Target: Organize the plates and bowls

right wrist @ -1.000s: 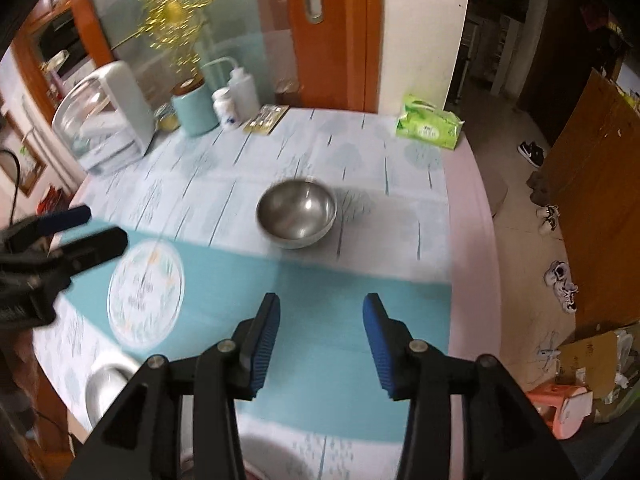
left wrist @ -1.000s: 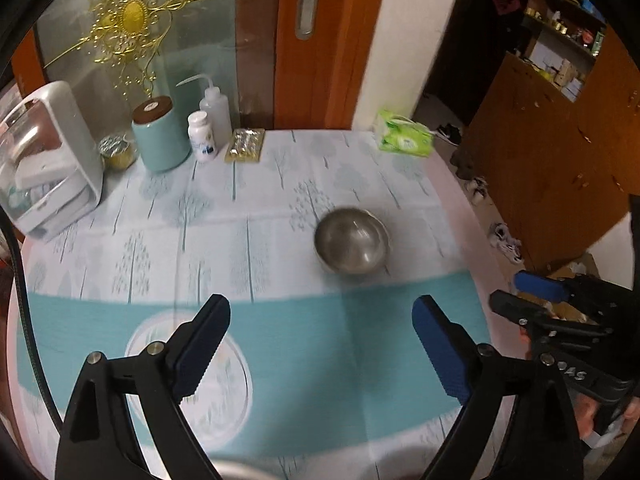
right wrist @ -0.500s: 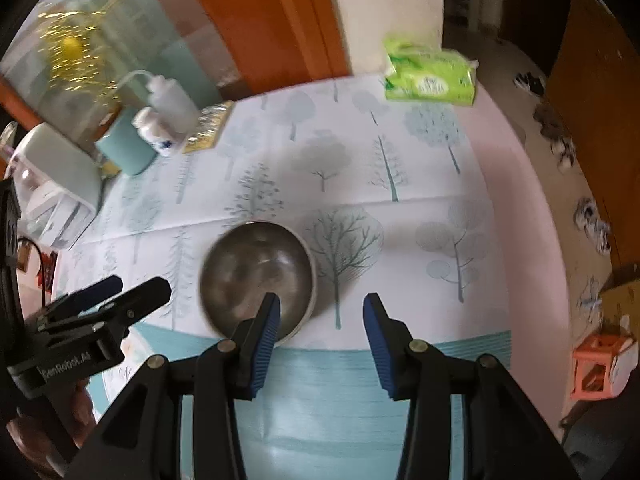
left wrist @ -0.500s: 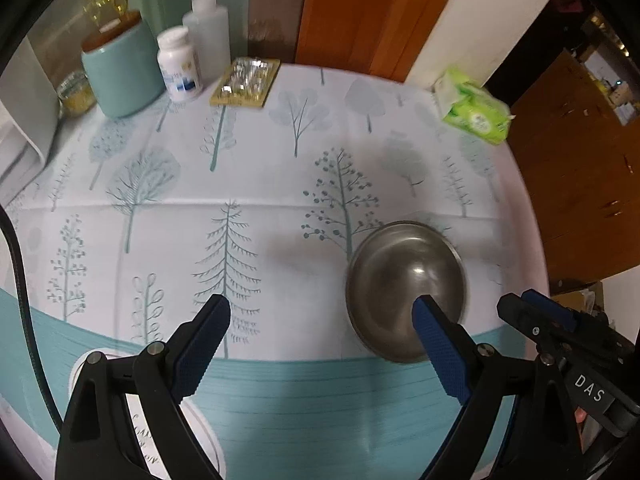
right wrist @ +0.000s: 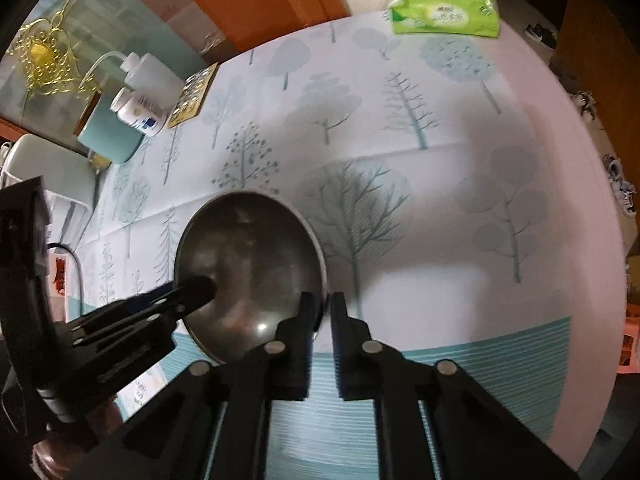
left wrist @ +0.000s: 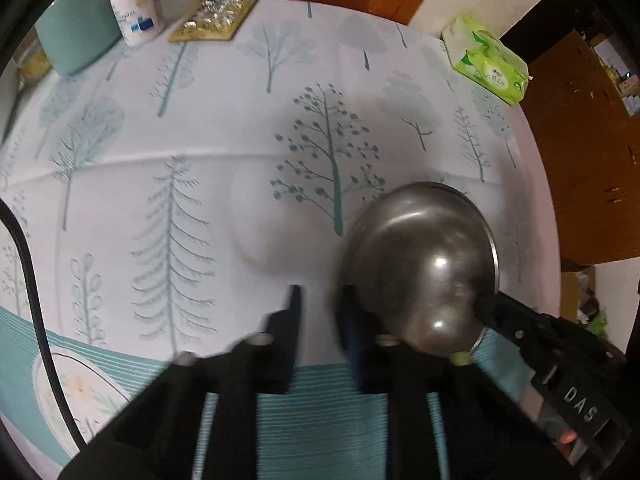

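Note:
A steel bowl [left wrist: 420, 264] stands on the tree-print tablecloth, also in the right wrist view [right wrist: 248, 264]. My left gripper [left wrist: 320, 312] has closed on the bowl's left rim; its tip shows in the right wrist view [right wrist: 196, 290] at that rim. My right gripper [right wrist: 323, 312] is shut on the bowl's right rim; it shows in the left wrist view [left wrist: 520, 320] at the bowl's near right side. A patterned plate [left wrist: 80, 396] lies at the lower left.
A green tissue pack [right wrist: 444, 10] lies at the far right table edge. A teal canister [left wrist: 72, 36], white pill bottle [left wrist: 136, 8], squeeze bottle [right wrist: 148, 76] and foil blister pack [left wrist: 216, 16] stand at the far left. A white appliance [right wrist: 48, 176] is left.
Both grippers moved forward and down to the bowl and closed, the left on its left rim, the right on its right rim.

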{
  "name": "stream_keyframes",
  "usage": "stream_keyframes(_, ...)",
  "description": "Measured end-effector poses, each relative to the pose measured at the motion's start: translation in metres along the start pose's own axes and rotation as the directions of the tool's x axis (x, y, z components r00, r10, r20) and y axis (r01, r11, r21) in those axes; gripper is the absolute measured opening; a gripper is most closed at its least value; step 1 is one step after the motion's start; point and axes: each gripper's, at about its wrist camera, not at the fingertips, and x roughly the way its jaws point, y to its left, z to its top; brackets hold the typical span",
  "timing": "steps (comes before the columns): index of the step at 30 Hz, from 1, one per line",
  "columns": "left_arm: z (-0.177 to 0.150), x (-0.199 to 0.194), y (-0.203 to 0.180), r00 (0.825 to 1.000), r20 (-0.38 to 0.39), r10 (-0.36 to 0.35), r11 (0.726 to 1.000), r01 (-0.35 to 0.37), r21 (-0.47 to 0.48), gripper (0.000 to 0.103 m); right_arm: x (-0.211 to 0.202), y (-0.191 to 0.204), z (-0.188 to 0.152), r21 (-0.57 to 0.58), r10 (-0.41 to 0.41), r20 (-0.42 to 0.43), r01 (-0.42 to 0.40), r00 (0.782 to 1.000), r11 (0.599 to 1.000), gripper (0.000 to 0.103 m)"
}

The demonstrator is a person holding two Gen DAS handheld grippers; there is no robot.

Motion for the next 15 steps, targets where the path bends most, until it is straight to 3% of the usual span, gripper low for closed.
stream_keyframes(4, -0.009, -0.012, -0.009, 0.999, 0.022, 0.034, 0.999, -0.034, 0.027, 0.006, -0.008, 0.009, -0.007, -0.025, -0.032, -0.001, 0.032, 0.999, 0.999, 0.008)
stream_keyframes(10, -0.027, -0.054, -0.012, 0.999, 0.045, -0.003, 0.998, 0.000, 0.064, 0.006, -0.043, 0.008, -0.022, -0.018, 0.043, 0.010, -0.043, 0.999, 0.999, 0.007)
stream_keyframes(15, -0.064, -0.106, -0.015, 0.996, 0.083, -0.011, 0.995, 0.002, 0.103, 0.007, -0.087, 0.017, -0.054, -0.059, 0.073, 0.037, -0.071, 0.997, 0.996, 0.007)
